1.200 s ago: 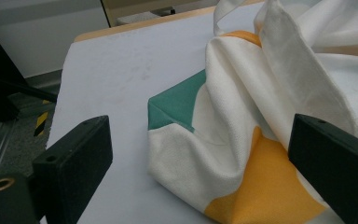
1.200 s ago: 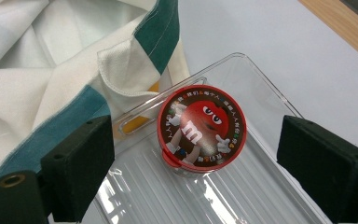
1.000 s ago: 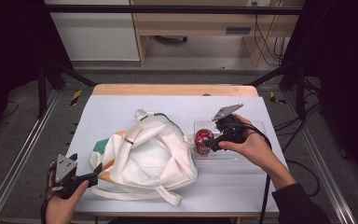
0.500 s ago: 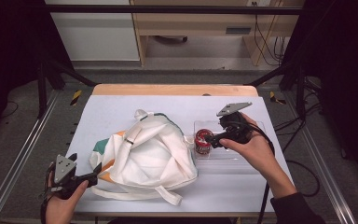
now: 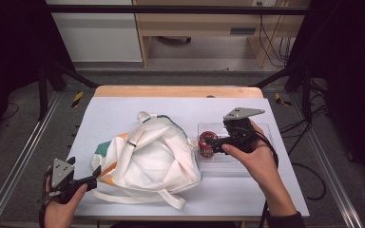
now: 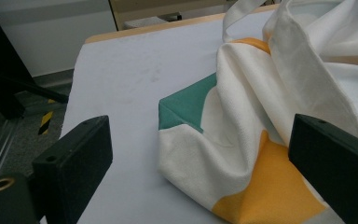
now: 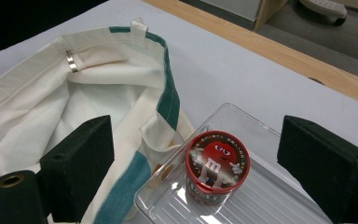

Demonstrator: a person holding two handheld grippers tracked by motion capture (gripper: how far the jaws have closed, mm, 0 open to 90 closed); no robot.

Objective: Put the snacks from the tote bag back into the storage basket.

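Observation:
A white tote bag [image 5: 152, 159] with green and orange patches lies crumpled in the middle of the table, its straps loose. Right of it stands a small red-lidded candy tub [image 5: 206, 144] [image 7: 216, 165] inside a clear plastic tray [image 5: 261, 161] [image 7: 279, 200]. My right gripper [image 5: 214, 143] [image 7: 193, 168] hovers over the tray, open, its jaws standing wide on either side of the tub and above it. My left gripper [image 5: 95, 175] [image 6: 200, 168] is at the table's front left, open, jaws pointing at the bag's green and orange corner [image 6: 223, 154] without touching it.
The table [image 5: 123, 114] has a white top with a wooden strip along its far edge. Metal frame rails run down both sides. Cables trail on the floor at the right. The bag's mouth [image 7: 121, 74] lies just left of the tray.
My right gripper has shifted slightly back and up over the tray, staying open around the tub. The left gripper and bag have not moved.

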